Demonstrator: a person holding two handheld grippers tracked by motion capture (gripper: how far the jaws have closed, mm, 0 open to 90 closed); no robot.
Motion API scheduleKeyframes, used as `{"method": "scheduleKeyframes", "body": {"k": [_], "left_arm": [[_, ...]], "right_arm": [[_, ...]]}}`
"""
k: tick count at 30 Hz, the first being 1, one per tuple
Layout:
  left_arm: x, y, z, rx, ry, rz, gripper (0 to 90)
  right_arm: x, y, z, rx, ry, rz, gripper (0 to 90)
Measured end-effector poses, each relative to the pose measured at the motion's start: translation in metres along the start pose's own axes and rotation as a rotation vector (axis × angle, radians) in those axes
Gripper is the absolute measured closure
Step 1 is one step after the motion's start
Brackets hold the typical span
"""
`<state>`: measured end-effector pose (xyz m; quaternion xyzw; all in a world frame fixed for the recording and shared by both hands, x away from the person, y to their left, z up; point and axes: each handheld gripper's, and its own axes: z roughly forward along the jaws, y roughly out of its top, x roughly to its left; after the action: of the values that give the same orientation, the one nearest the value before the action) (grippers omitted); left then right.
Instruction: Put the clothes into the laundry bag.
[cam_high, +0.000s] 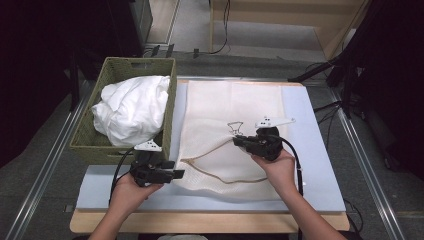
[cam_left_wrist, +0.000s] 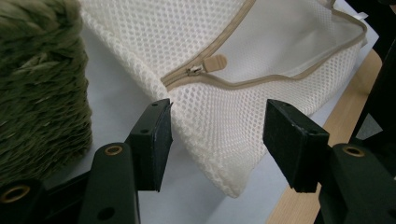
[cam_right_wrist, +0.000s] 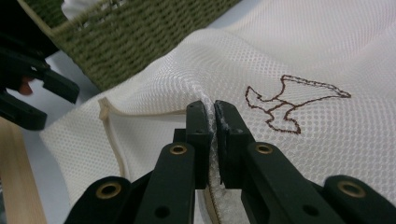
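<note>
**Two grippers at the mouth of a mesh laundry bag**

Two hand-held grippers work on one cream mesh laundry bag (cam_high: 232, 135), which lies flat on the pale blue mat (cam_high: 320, 165) in the middle of the table, its long axis running away from the person. The right gripper (cam_high: 240, 140) has its jaws clamped together on a pinch of the bag's upper mesh layer, just beside the brown embroidered mark (cam_right_wrist: 294, 105); the fabric rises in a small peak between the jaws, so the top layer is lifted off the lower one. The left gripper (cam_high: 176, 174) stands with its jaws apart and holds nothing; in the left gripper view the bag's near corner (cam_left_wrist: 233, 184) lies between and just ahead of the two pads without touching either.

The tan zipper (cam_left_wrist: 243, 83) curves along the bag's near edge, and its pull tab (cam_left_wrist: 215, 62) sits beyond the left gripper's open jaws, farther into the bag and slightly to the inner side. The zipper is undone past the tab, and the mouth gapes toward the right gripper. The left gripper is clearly the nearer one to the corner and tab.

To the left, touching the mat's edge, stands a green woven basket (cam_high: 165, 100) with a bundle of white cloth (cam_high: 132, 107). By judgement, the coming move is a short forward reach by the left gripper to seize the near rim.
</note>
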<state>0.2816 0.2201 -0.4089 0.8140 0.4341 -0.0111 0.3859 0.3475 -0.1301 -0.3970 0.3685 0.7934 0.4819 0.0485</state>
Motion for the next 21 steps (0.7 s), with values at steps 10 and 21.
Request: {"method": "scheduleKeyframes", "body": {"k": [10,21], "left_arm": [[-0.008,0.010,-0.014,-0.005,-0.011,0.034,42.9],[-0.015,0.029,-0.039,0.019,0.001,0.075,39.8]], "right_arm": [[0.000,-0.006,0.008,0.055,-0.006,0.002,86.0],[-0.001,-0.007,0.009,0.065,0.001,0.011,85.6]]}}
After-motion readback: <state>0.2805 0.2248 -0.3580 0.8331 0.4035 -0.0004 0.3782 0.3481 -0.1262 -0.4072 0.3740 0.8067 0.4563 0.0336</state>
